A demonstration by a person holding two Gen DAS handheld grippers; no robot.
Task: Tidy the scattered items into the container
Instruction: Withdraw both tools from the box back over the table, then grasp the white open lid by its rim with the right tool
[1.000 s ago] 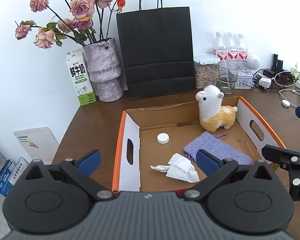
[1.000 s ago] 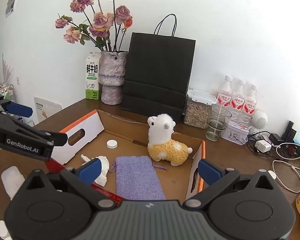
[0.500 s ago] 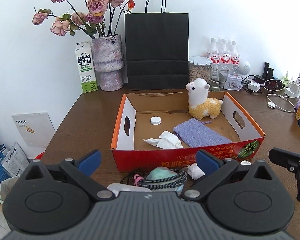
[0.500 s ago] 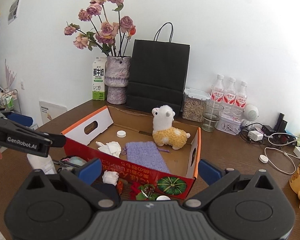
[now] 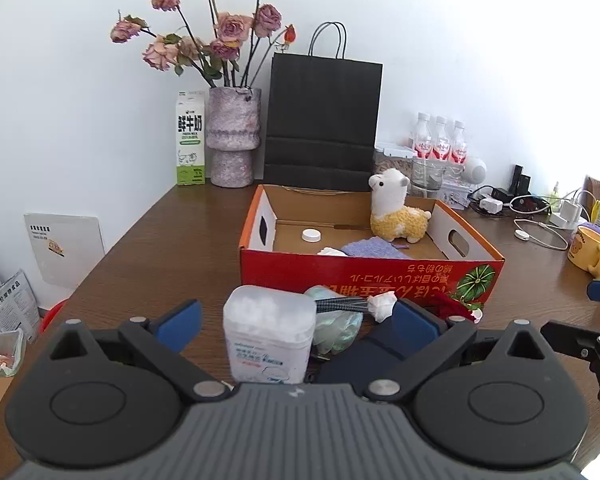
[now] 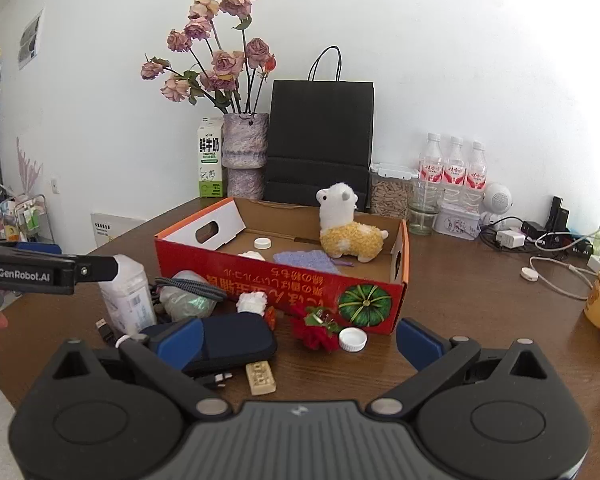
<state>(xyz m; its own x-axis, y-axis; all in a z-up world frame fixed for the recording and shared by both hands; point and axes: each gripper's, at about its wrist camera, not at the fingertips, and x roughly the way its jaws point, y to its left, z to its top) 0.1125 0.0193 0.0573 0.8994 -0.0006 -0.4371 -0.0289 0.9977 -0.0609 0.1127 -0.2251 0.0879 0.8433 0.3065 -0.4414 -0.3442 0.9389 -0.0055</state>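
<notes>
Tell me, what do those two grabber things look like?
Each is black plastic with a ribbed grey body, two round black discs, silver screws and two blue-padded fingers. That goes for the left gripper and the right gripper. Seen sideways, the left gripper's black arm reads "GenRobot.AI" in white letters.

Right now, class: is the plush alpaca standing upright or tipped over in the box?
Upright: the plush alpaca stands inside the box, head raised.

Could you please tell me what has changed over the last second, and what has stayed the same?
Both grippers pulled back from above the cardboard box towards the near table edge, so the clutter before it now shows: a cotton-swab tub, a dark pouch and a bottle cap. Left gripper and right gripper stay open and empty. The plush alpaca and purple pouch stayed put.
</notes>
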